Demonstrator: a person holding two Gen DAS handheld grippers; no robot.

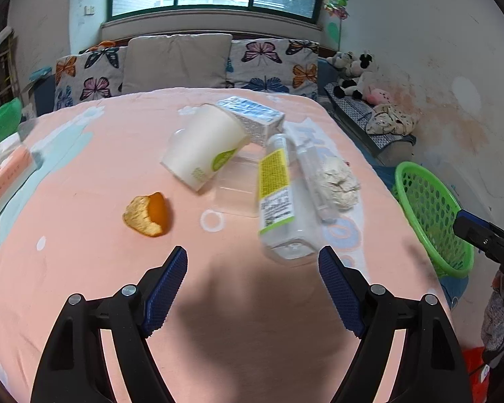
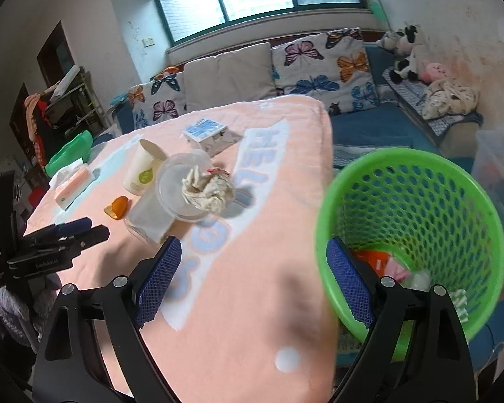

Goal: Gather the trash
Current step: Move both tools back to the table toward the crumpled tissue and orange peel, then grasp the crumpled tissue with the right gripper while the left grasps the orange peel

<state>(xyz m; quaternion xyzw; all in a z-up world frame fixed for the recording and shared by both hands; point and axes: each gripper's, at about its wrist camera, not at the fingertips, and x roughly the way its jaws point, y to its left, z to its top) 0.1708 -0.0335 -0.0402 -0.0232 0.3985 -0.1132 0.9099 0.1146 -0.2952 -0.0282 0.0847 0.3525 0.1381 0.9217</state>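
Trash sits on a pink table, and a green basket waits at its edge.

The pink table (image 1: pixel 84 174) is the biggest thing. The green basket (image 2: pixel 410 168) stands just beside it, with some wrappers already inside. On the table lie a white paper cup (image 1: pixel 203 149) on its side, a clear bottle (image 1: pixel 280 198) with a yellow label, a blue carton (image 1: pixel 252 116), a crumpled tissue (image 1: pixel 339 184) and a bit of orange peel (image 1: pixel 148 215). The left gripper (image 1: pixel 253 258) has wide open jaws and holds nothing. The right gripper (image 2: pixel 253 248) is wide open and empty too.
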